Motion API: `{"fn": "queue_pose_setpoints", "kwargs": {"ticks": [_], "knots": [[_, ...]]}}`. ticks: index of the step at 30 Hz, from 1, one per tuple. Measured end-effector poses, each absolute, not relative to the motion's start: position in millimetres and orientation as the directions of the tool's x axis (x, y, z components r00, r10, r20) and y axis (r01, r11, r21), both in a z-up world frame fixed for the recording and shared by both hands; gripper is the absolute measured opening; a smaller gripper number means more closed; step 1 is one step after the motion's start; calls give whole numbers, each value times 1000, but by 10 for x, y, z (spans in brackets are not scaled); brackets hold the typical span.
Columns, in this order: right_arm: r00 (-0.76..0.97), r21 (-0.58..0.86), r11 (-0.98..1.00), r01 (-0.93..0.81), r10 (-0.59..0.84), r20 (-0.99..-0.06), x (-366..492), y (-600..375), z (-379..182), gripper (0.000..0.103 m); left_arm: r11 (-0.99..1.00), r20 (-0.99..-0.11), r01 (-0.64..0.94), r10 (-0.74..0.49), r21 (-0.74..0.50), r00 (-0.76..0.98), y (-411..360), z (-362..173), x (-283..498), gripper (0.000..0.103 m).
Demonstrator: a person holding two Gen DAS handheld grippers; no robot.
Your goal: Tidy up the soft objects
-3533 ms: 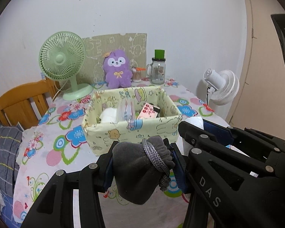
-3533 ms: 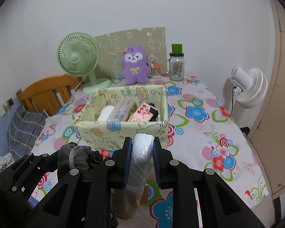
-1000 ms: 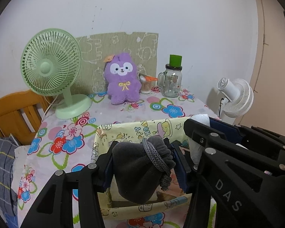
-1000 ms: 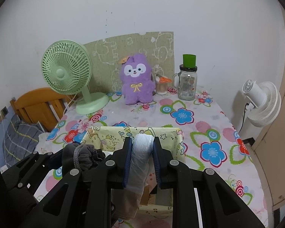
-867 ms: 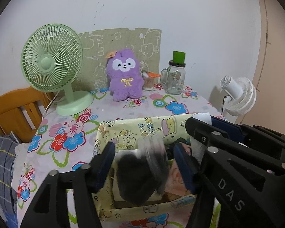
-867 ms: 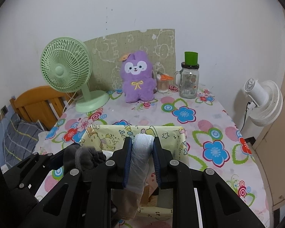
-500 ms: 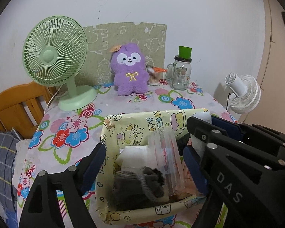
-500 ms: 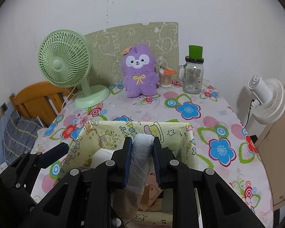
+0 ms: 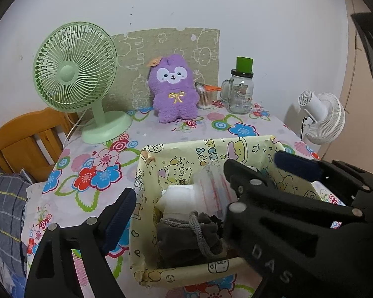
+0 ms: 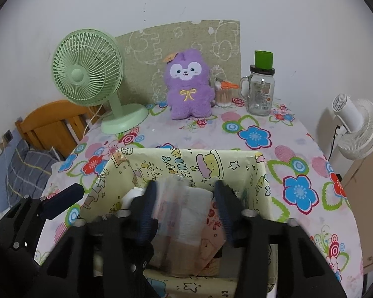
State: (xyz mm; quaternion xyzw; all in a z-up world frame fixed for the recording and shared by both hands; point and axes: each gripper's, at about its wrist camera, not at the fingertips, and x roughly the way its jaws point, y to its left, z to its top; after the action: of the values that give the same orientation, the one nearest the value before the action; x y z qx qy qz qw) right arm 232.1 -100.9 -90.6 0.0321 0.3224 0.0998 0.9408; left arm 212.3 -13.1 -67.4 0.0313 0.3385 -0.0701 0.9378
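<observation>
Right tool [image 10: 185, 204], jaws just parting, is releasing the white packet [image 10: 194, 213], lower centre, into the basket [image 10: 236, 160]; I'm risking snagging it while withdrawing.

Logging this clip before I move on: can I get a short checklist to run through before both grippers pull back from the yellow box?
1. Grey pouch lies inside the box: ok.
2. Left gripper open, nothing between its jaws: ok.
3. Right gripper clear of the white pack: ok; its jaws have just been opening, and the pack sits between them unpressed.
4. White pack settled inside the box: cannot tell, it is blurred.
5. Plush toy put away: not ok, it stands on the table.
</observation>
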Motion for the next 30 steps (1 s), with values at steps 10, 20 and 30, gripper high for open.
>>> {"fn": "queue_pose_setpoints", "kwargs": {"ticks": [10,20,30], "knots": [[787,108,985,-136,174,-592,2145,-1122,-868,80,991,-633,135,-102,5,767,-146,-632,1999,99],[803,109,986,-125,165,-572,1832,-1287,-778,86,992,-612,129,-102,1,785,-193,-543,1709,101],[841,102,988,-112,149,-521,1400,-1454,-583,89,994,-572,108,-84,8,816,-206,-386,1341,102]]}}
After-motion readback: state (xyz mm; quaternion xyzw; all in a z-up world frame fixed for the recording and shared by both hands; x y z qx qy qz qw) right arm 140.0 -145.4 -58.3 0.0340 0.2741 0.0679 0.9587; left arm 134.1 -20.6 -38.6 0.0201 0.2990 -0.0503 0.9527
